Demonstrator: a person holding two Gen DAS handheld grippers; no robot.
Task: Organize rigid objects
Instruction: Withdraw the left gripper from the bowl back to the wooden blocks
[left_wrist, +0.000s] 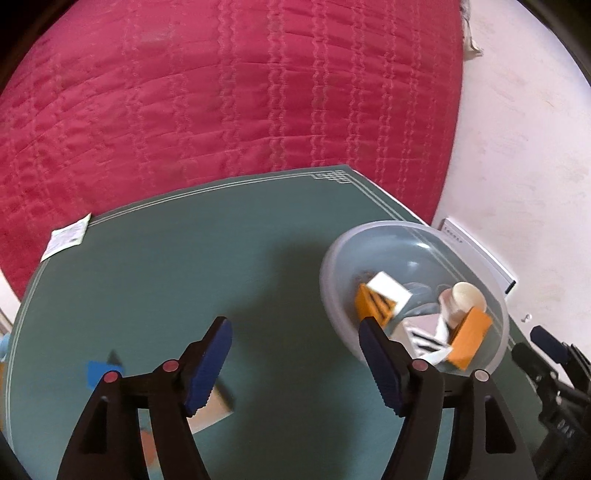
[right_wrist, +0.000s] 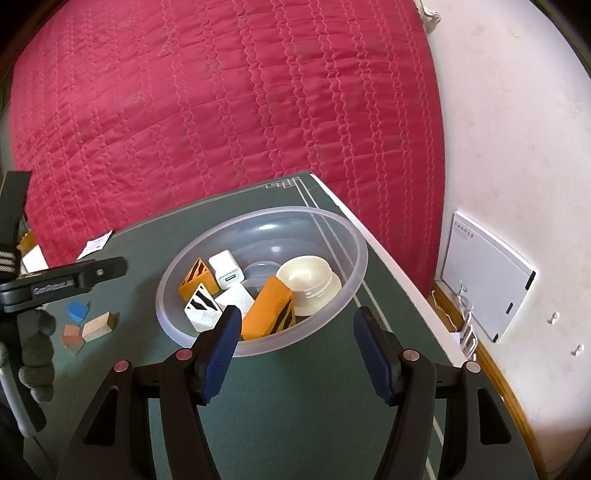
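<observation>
Translucent round bowl (right_wrist: 343, 236); angular striped blocks (right_wrist: 197, 282)

The tabletop (right_wrist: 280, 406) is dull green with thin pale border lines, and behind it the bedspread (right_wrist: 221, 110) is crimson, quilted in wavy stitched rows. The clear, frosted bowl (right_wrist: 354, 236) holds orange blocks (right_wrist: 267, 314) with black stripes, a white block with black stripes (right_wrist: 201, 306), a white charger (right_wrist: 227, 275) and a cream cup (right_wrist: 306, 277). Beside it lie a blue block (right_wrist: 77, 310), a tan wooden block (right_wrist: 98, 325) and a reddish one (right_wrist: 72, 335); both tongs are black with blue ribbed pads (right_wrist: 221, 354).
</observation>
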